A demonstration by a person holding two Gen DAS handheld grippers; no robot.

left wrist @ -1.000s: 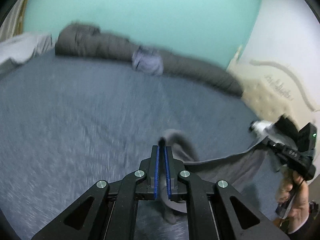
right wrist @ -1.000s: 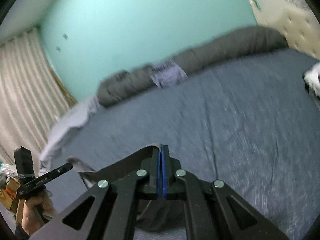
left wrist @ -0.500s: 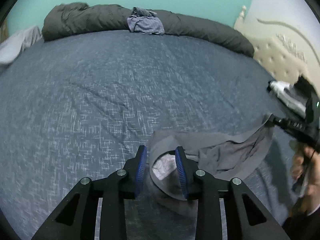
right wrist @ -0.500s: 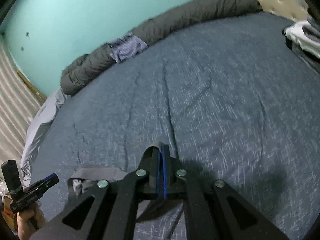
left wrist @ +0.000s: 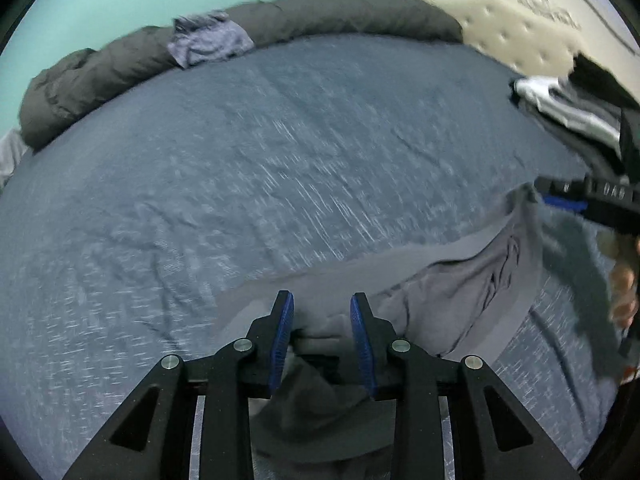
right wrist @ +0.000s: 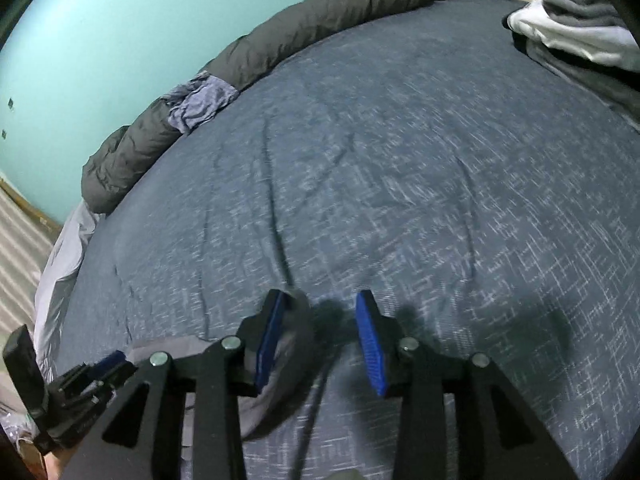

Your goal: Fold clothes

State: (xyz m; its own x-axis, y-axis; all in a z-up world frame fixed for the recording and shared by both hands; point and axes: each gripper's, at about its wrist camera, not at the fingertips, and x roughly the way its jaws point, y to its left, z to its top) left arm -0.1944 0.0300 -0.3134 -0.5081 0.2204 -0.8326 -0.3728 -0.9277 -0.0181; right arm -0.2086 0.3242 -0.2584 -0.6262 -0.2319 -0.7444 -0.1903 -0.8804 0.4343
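Grey knit garment (left wrist: 452, 292) lies spread and rumpled on the bed (left wrist: 280, 168), its banded edge arching between both tools. Left tongs (left wrist: 322, 330) stand apart over one end; right tongs (right wrist: 320, 336) stand apart with cloth against the left blade. Fabric appears light, limp and stretchy; the thicker band should offer the firmest hold.
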